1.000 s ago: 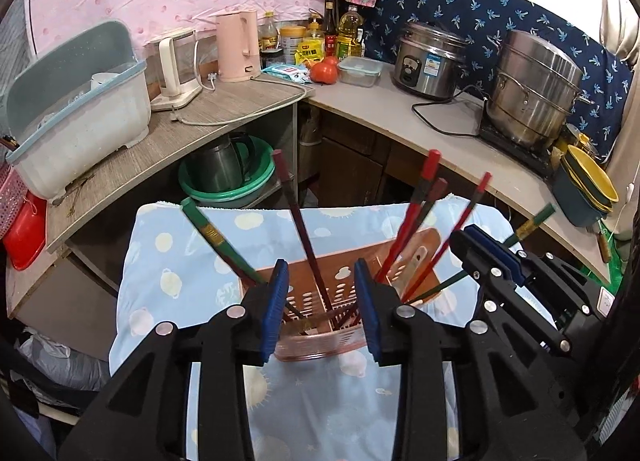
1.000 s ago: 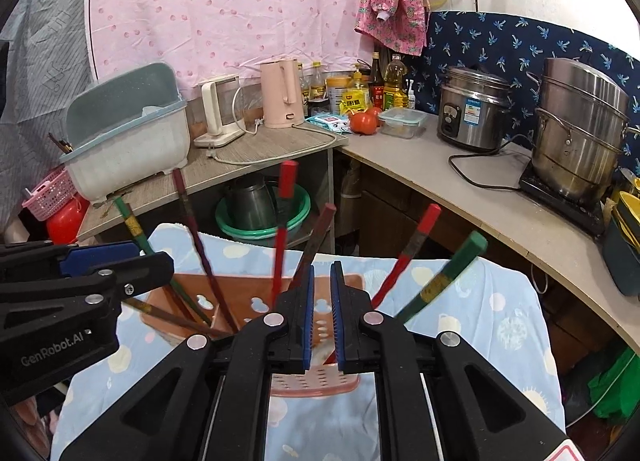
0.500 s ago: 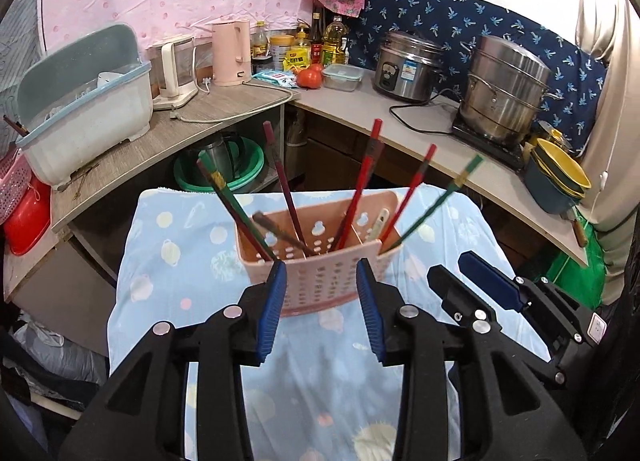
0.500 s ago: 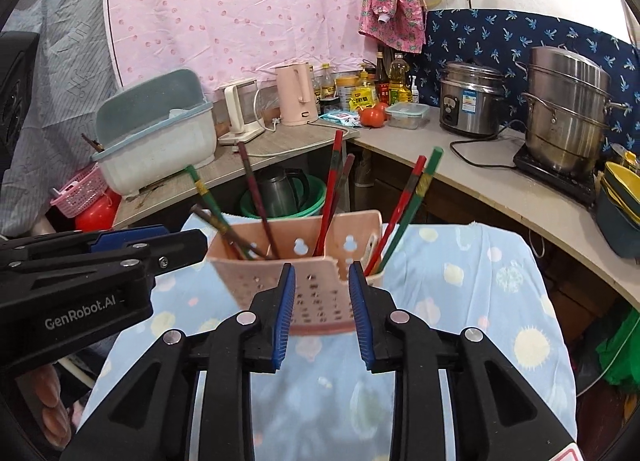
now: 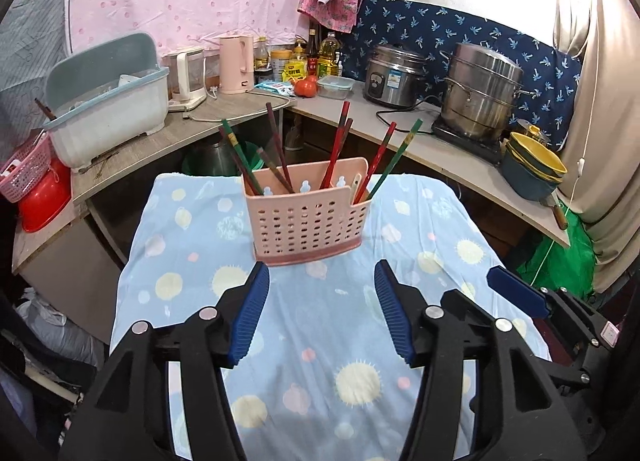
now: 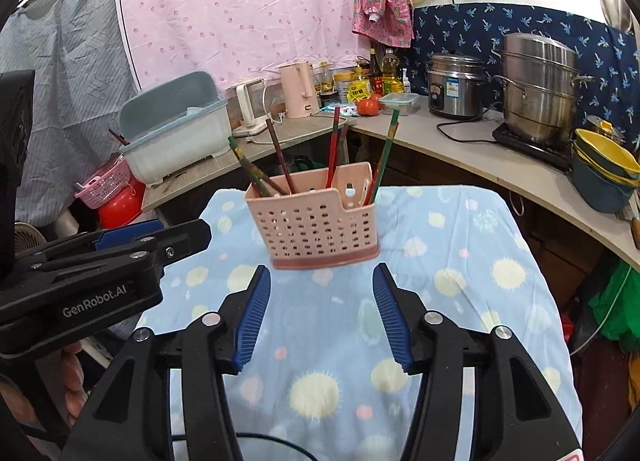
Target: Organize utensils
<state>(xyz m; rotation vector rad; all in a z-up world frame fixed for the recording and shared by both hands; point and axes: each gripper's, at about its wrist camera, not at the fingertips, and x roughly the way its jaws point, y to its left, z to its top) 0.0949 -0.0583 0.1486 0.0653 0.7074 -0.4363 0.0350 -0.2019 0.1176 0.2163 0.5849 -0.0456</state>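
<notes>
A pink perforated utensil holder (image 5: 307, 217) (image 6: 318, 227) stands upright on a table under a light blue patterned cloth (image 5: 320, 341) (image 6: 460, 261). Several red, green and dark chopsticks (image 5: 338, 149) (image 6: 333, 145) lean in its compartments. My left gripper (image 5: 322, 281) hangs in front of the holder, apart from it, jaws opening with nothing between them. My right gripper (image 6: 321, 285) is likewise short of the holder, its jaws opening and empty. The left gripper's body (image 6: 120, 257) shows at the left of the right wrist view.
Behind the table runs a curved counter (image 5: 460, 165) with a rice cooker (image 5: 394, 75), a steel steamer pot (image 5: 482, 91), stacked bowls (image 5: 534, 165), two kettles (image 5: 236, 63), bottles and a teal dish bin (image 5: 108, 105). A pink basket (image 6: 106, 183) and red basin (image 6: 120, 207) sit at the left.
Both grippers have drawn back from the holder, which now looks smaller and farther. Both pairs of jaws have widened; the right went from nearly shut to wide apart. The holder stays in place.
</notes>
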